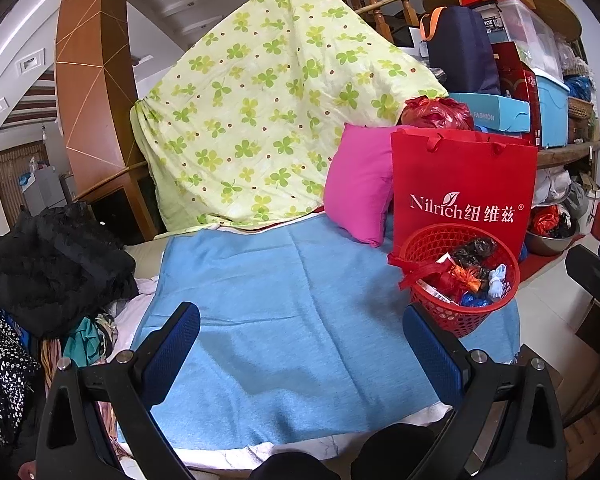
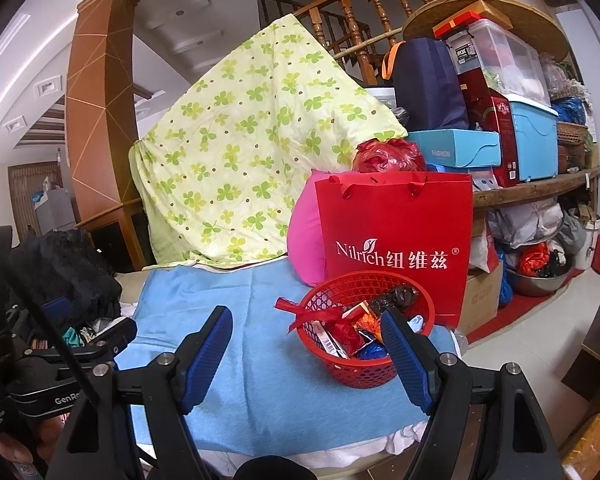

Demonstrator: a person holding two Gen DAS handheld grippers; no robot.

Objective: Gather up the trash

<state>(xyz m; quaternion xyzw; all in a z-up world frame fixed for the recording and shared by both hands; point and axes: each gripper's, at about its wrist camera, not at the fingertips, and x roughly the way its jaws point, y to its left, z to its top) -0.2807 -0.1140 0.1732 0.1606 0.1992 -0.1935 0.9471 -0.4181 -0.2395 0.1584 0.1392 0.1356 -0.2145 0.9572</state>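
Note:
A red plastic basket holds several pieces of trash: wrappers, a red ribbon, a dark crumpled bag. It stands on a blue cloth at its right side, in front of a red paper bag. My left gripper is open and empty over the blue cloth, left of the basket. My right gripper is open and empty, its right finger in front of the basket.
A pink cushion and a clover-print quilt lie behind the cloth. Dark clothes pile up at the left. Boxes and bins crowd shelves at the right. White floor lies right of the cloth.

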